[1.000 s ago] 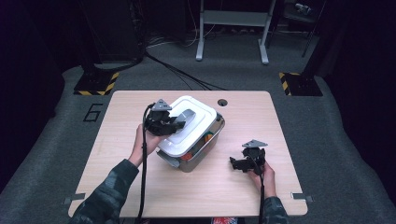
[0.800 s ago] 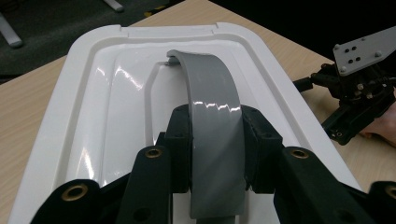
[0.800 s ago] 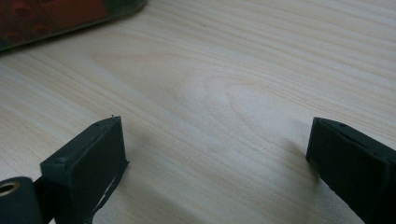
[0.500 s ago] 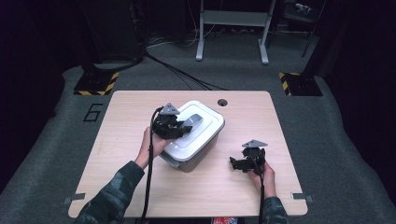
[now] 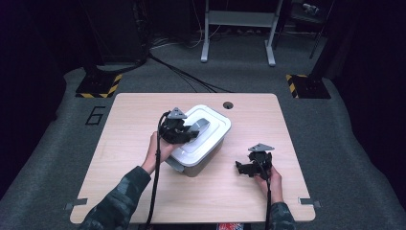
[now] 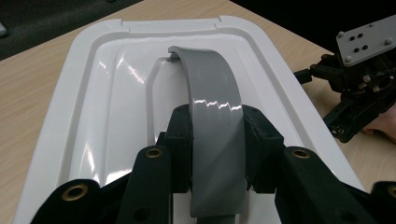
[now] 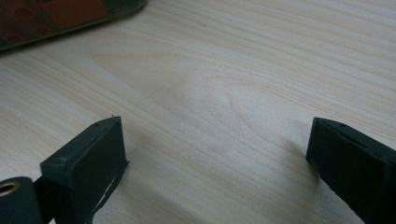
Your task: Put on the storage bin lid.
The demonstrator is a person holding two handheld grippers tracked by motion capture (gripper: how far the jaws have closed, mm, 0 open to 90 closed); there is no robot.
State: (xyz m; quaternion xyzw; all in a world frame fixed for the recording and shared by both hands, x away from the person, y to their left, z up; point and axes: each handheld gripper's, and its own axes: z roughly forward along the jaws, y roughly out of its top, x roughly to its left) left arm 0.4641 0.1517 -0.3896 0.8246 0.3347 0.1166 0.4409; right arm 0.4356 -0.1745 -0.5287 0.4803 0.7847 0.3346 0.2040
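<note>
Since a second ago the white lidded plastic storage box with a grey base point(image 5: 203, 143) has settled flatter and turned a little toward the table's far edge, and my left gripper point(image 5: 178, 132) has gone with it. That gripper's jaws are clamped on the grey arched carry handle point(image 6: 215, 116) in the middle of the lid, one jaw on each side of the strap, as the left gripper view shows. The box sits on the light wooden table point(image 5: 143, 110) near its centre, slightly toward the left edge. My right gripper point(image 5: 254, 164) rests near the right edge, well apart from the box, jaws spread wide over bare wood point(image 7: 224, 93). To do this well, I judge I should keep the grip centred on the handle and lift straight, so the box does not swing or tip. If the lid is only latched lightly, it could come away, so I want the right gripper ready to steady the base.
</note>
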